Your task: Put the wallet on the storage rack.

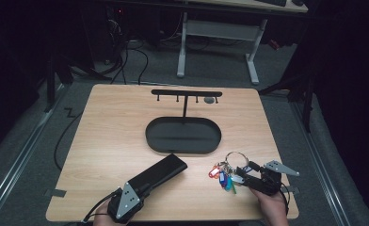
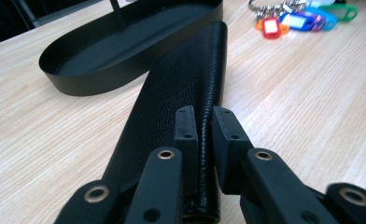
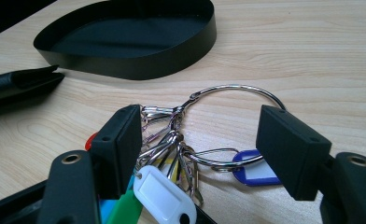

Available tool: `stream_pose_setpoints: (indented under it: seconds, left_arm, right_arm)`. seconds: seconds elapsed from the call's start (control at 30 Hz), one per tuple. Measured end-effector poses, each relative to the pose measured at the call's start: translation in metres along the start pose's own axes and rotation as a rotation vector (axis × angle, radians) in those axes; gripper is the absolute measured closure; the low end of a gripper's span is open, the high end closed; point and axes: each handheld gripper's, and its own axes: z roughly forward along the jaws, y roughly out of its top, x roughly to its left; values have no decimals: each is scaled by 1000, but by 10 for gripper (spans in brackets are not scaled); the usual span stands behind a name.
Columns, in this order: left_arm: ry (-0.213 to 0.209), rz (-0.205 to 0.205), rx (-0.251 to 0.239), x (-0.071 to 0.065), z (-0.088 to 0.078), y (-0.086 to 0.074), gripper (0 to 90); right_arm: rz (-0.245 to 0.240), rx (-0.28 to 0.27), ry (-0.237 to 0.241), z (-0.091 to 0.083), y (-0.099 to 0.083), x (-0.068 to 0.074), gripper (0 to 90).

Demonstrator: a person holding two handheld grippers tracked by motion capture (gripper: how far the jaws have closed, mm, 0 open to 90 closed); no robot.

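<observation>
Dark floor and desk legs sit behind a light wooden table [image 1: 107, 141]. On the table stands a black oval tray [image 1: 182, 135] with a thin post and a bar of hooks [image 1: 186, 93] on top.

A long black leather case [image 1: 161, 172] lies on the wood, and its far end is just beside the tray. The left gripper [image 2: 204, 123] has its two black fingers [image 2: 186, 128] nearly together, and they pinch the stitched edge of the case at its near end. No earlier look is here, so only the tight pinch can be told. The tray lies ahead of these fingers and off to one side.

A bunch of keys with little colored tags [image 3: 172, 154] lies on the wood in front of the right gripper [image 3: 200, 140]. Its fingers [image 3: 120, 140] stand wide apart, one on each side of the bunch. They do not squeeze it. The big silver ring [image 3: 237, 88] pokes out past the fingertips, toward the tray. A white tag [image 3: 165, 193] lies low between the fingers, and a blue tag [image 3: 256, 172] lies by the other finger.
</observation>
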Motion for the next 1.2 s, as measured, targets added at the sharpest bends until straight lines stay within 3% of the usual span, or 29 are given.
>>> stream_pose_setpoints:
  seconds: [0.1, 0.47, 0.77, 1.03, 1.2]
  left_arm:
    - [-17, -28, -17, 2, -5, 1, 819]
    - [-52, -63, -56, -3, -18, 6, 829]
    - [-51, -131, -81, 8, -22, 3, 829]
    - [-68, -162, -105, 13, -24, 5, 832]
    - [-63, -220, -129, 23, -26, 3, 832]
  right_arm:
    - [0, -4, 1, 0, 0, 0, 323]
    - [2, -5, 2, -1, 0, -1, 325]
    - [9, -2, 2, 0, 0, -1, 326]
    - [15, -5, -12, -5, -2, -4, 328]
    - [28, 0, -18, -4, -4, -6, 329]
